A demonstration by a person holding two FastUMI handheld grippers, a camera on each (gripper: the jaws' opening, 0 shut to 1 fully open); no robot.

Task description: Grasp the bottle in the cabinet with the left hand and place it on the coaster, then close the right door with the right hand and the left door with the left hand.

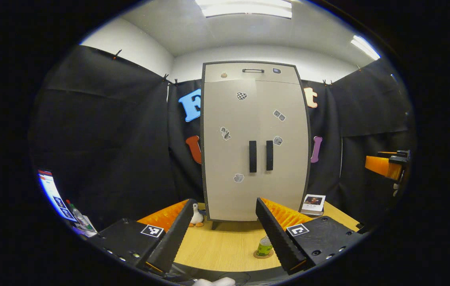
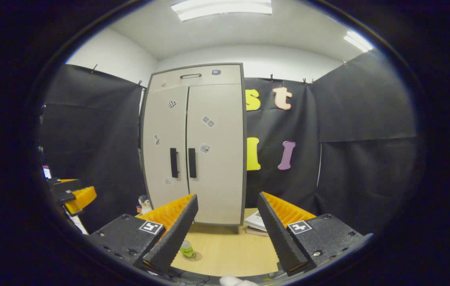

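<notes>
A tall beige cabinet (image 1: 255, 143) stands at the back of the wooden table (image 1: 225, 246), both doors shut, its two black handles (image 1: 260, 155) side by side. A small green bottle (image 1: 264, 246) stands upright on a round coaster (image 1: 260, 255) near the table's front. My left gripper (image 1: 222, 238) is open and empty, well back from the cabinet, with the bottle just inside its right finger. My right gripper (image 2: 225, 234) is open and empty too, facing the cabinet (image 2: 195, 147); the bottle (image 2: 187, 249) stands by its left finger. Each gripper appears at the edge of the other's view: the right gripper (image 1: 390, 167), the left gripper (image 2: 72, 196).
A toy penguin (image 1: 197, 216) sits at the cabinet's left foot. A small book (image 1: 313, 203) lies at its right foot. A lit screen (image 1: 54, 194) and a marker (image 1: 77, 212) are at the far left. Black cloth walls close in the booth.
</notes>
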